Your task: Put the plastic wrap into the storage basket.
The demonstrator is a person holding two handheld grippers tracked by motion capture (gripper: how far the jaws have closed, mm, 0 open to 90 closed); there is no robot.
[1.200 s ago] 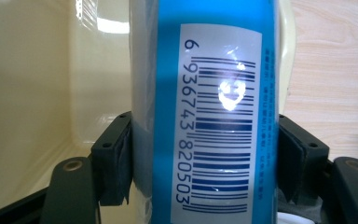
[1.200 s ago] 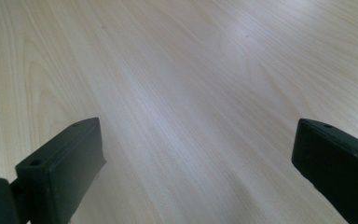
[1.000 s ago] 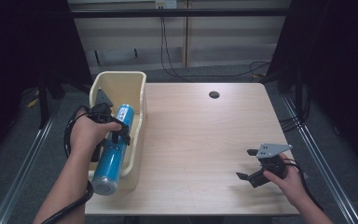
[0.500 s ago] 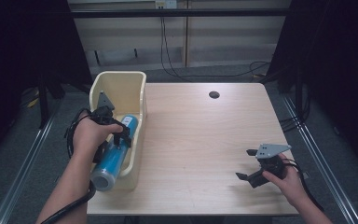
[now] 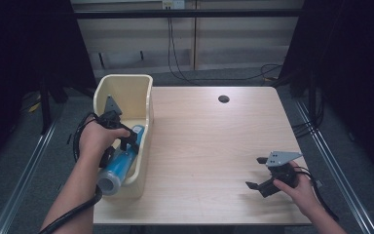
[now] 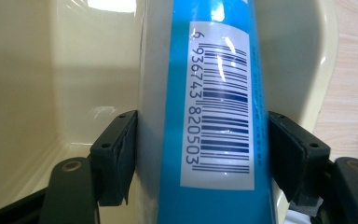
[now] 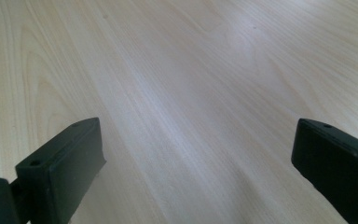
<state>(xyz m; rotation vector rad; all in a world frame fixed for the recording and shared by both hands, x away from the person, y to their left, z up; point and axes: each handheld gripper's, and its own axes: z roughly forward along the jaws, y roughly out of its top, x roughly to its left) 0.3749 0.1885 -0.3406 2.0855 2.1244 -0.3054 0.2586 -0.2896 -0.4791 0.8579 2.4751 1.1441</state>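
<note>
One blue bottle [image 5: 118,165] sits clamped between both jaws of our left gripper [image 5: 126,142], tilted across the near rim of the cream bin [image 5: 126,87]. Since a second ago we have drawn it nearer and lower, so extraction looks underway. Our right gripper [image 5: 262,174], well apart, rests wide open, holding nothing.

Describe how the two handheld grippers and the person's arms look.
Both the left gripper and the right gripper are black, each with two blocky black jaws bearing small screw holes, and a grey three-cornered plate on top. A black cable trails from each along the forearm. The forearms are bare, with no sleeves or gloves visible.
</note>
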